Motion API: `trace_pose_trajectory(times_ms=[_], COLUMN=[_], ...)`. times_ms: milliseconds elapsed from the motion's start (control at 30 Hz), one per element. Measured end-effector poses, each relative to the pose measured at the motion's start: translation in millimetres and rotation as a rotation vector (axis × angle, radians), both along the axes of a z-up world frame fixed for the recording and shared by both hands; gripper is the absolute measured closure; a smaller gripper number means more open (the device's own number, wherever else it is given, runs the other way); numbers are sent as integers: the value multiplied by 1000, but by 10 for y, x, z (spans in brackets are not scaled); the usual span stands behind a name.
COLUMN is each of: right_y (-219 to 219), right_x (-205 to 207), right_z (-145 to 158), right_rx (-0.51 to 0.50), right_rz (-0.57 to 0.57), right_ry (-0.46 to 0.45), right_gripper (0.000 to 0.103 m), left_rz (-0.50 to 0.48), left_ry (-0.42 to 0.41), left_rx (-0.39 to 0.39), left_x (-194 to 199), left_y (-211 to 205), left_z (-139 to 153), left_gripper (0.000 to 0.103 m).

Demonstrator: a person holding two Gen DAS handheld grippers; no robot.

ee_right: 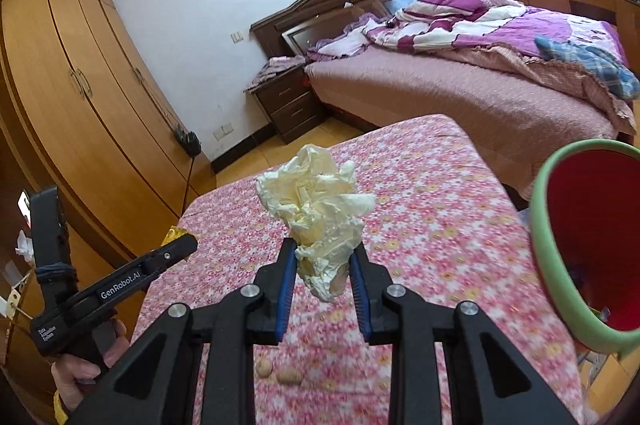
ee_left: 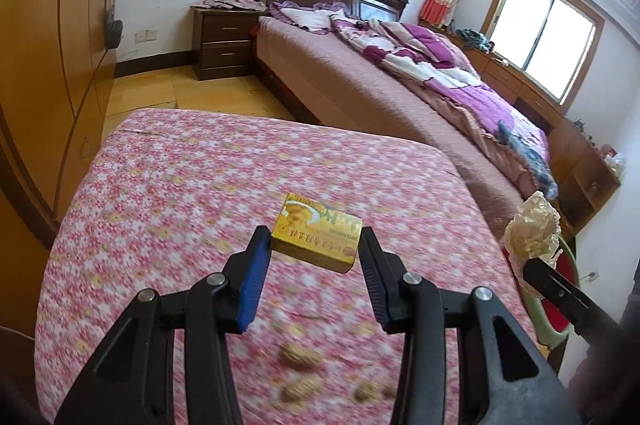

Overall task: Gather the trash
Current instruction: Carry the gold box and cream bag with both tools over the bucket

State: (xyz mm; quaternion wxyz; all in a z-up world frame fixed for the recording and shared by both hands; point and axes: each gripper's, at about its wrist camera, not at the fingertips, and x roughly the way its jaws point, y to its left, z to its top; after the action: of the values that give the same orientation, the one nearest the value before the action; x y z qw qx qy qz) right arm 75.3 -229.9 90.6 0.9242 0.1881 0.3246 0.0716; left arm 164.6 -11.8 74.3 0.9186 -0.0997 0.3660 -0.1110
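Black arms with blue pads fill the near edge of both views. On the left gripper (ee_left: pixel 316 251) the jaws are closed on a small yellow box (ee_left: pixel 318 233), gripped by its two ends and held clear above the flowered pink cloth (ee_left: pixel 200 185) that covers the bench. On the right gripper (ee_right: pixel 324 265) the jaws are pinched on the lower part of a crumpled wad of pale paper (ee_right: pixel 316 201), most of which bulges up above the pads. Both pieces of trash are in the air, not lying on the cloth. Near the close edge of the bench a few brown nutshell-like bits (ee_left: pixel 300 357) lie on the cloth, blurred; from the right side two of them (ee_right: pixel 280 373) show between the gripper's arms. Just off the right edge of the bench stands a bin (ee_right: pixel 540 225) with a green rim and a red inside, its mouth tipped toward the right camera; I cannot tell what lies in its bottom. From the right view the left gripper shows at the far left, a hand (ee_right: pixel 86 373) wrapped around its handle. Beyond the bench a wide bed (ee_left: pixel 360 81) with a rumpled purple and white quilt (ee_left: pixel 420 53) runs toward a dark headboard, with a dark nightstand (ee_left: pixel 224 41) to its left. Tall wooden wardrobe doors (ee_right: pixel 80 85) line the left wall, and a window (ee_left: pixel 540 25) lights the far right.
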Motion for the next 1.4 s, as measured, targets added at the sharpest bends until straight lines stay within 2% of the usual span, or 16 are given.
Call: trace_pose_trajectory(times_ms=[233,733,1400], right_y=[-246,-845,-1758], right_x=[-383,-959,-1336], right_z=[109,234,-68], right_rx=[16,43,108], right_rz=[-61,-217,-417], right_ry=[-40,-92,-67], right_gripper=[75,75,75], left_rz=[-52,-168,-393], left_ry=[-16,-50,-55], left_rx=[-22,-4,63], left_x=[-238,-582,-578], left_y=[-223,-766,-1885], left_z=[112,291,212], left_gripper=[57,57,57])
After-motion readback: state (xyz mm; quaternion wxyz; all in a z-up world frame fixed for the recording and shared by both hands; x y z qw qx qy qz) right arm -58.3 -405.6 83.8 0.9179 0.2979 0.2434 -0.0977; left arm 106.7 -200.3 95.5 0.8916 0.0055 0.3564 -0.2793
